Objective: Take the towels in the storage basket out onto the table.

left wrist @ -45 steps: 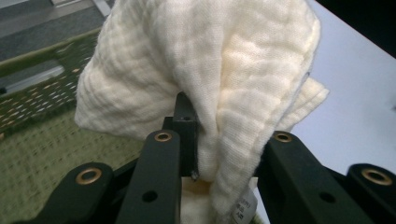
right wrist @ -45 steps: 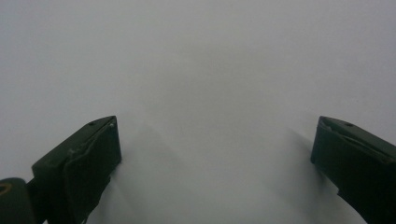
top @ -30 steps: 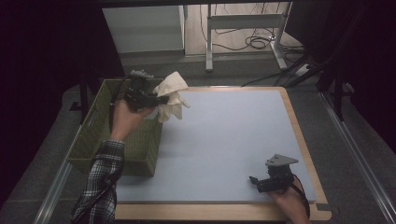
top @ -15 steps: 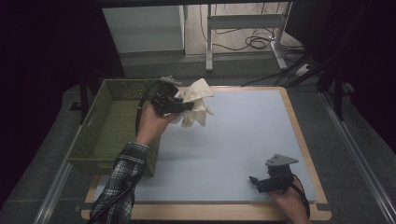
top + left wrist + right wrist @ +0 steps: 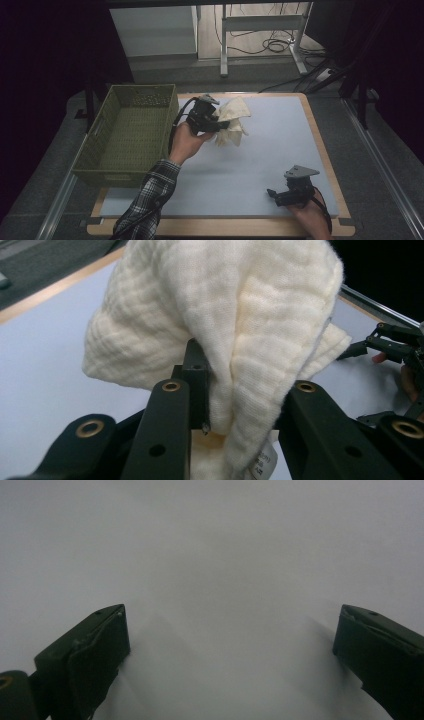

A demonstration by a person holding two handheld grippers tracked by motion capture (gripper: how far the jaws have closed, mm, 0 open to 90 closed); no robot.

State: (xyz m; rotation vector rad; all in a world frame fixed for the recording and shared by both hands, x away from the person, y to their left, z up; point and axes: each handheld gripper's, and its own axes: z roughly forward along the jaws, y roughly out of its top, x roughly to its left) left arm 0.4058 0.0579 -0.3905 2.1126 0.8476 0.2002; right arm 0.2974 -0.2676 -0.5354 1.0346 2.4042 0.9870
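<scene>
A crumpled cream cloth [image 5: 231, 125] hangs in the air over the pale blue mat [image 5: 270, 145], just right of the green basket [image 5: 131, 131]. My left gripper [image 5: 219, 123] is shut on the cloth; in the left gripper view the cloth [image 5: 225, 325] bunches between the black jaws and drapes over them, with a small label at its lower edge. My right gripper [image 5: 274, 194] rests low near the mat's front right corner, open, its jaws wide apart over bare mat [image 5: 225, 580] with nothing between them.
The green woven basket sits at the table's left edge, its inside bare. A wooden border [image 5: 320, 140] frames the mat. Beyond the table's far edge are metal table legs and cables [image 5: 270, 45] on the floor.
My left gripper has carried the cloth rightward, from above the basket's right rim to over the mat. The right gripper has stayed put.
</scene>
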